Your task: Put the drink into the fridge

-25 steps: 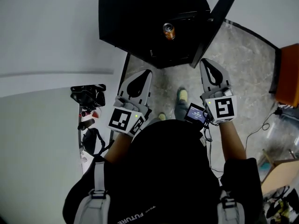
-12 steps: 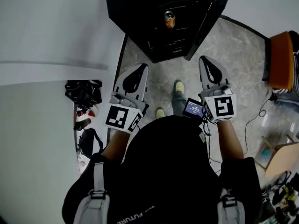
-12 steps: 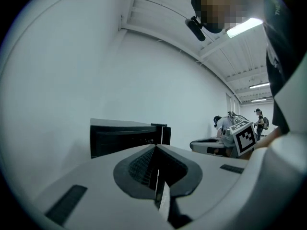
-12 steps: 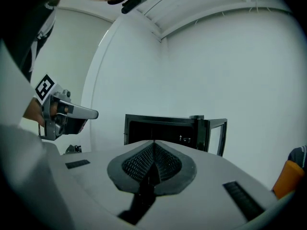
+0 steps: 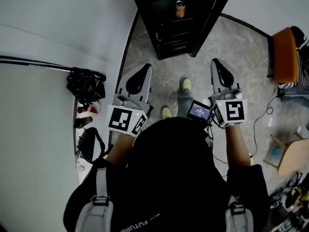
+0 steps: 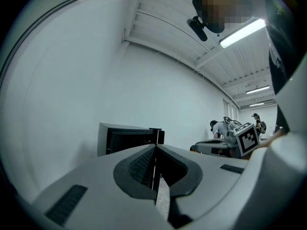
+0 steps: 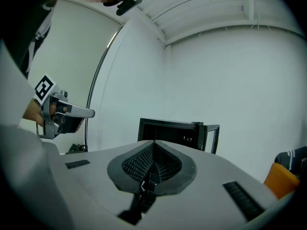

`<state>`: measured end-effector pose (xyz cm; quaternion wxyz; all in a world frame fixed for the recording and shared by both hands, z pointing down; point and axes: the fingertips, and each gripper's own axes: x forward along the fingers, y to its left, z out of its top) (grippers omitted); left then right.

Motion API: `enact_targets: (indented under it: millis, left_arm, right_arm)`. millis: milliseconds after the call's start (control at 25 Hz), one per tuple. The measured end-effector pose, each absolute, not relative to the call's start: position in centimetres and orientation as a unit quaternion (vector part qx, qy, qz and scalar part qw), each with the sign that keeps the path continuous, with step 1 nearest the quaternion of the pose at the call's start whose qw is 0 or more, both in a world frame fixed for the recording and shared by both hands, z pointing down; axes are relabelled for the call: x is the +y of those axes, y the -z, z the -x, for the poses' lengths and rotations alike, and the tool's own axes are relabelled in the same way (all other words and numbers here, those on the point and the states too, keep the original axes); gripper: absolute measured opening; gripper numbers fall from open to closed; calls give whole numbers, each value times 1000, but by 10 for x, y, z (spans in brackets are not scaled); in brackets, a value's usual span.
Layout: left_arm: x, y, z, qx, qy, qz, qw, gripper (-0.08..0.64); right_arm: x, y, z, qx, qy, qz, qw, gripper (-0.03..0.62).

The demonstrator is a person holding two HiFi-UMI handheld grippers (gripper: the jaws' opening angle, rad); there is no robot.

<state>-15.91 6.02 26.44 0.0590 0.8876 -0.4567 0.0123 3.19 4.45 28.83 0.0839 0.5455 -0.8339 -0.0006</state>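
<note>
Drink can (image 5: 180, 8) upright on shelf inside open black fridge (image 5: 166, 37); left gripper (image 5: 143, 67) and right gripper (image 5: 217, 63) well apart from it, fingers together, empty.

The grey speckled stone floor (image 5: 241, 66) fills the centre and right of my head view. A plain white wall (image 5: 53, 28) occupies the left. An orange padded seat (image 5: 282, 57) stands at the right edge, and a brown cardboard box (image 5: 292, 158) sits lower right. My left gripper view shows a white ribbed ceiling (image 6: 163, 13) with a lit fluorescent tube (image 6: 242, 32) at upper right.
</note>
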Motion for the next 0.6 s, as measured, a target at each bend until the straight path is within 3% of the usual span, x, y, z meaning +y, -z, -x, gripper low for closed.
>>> enact_targets:
  millis: [600]
  left_arm:
    - [122, -253, 158, -430, 4, -901, 51, 12]
  right_arm:
    - [121, -277, -32, -816, 7, -571, 88, 15]
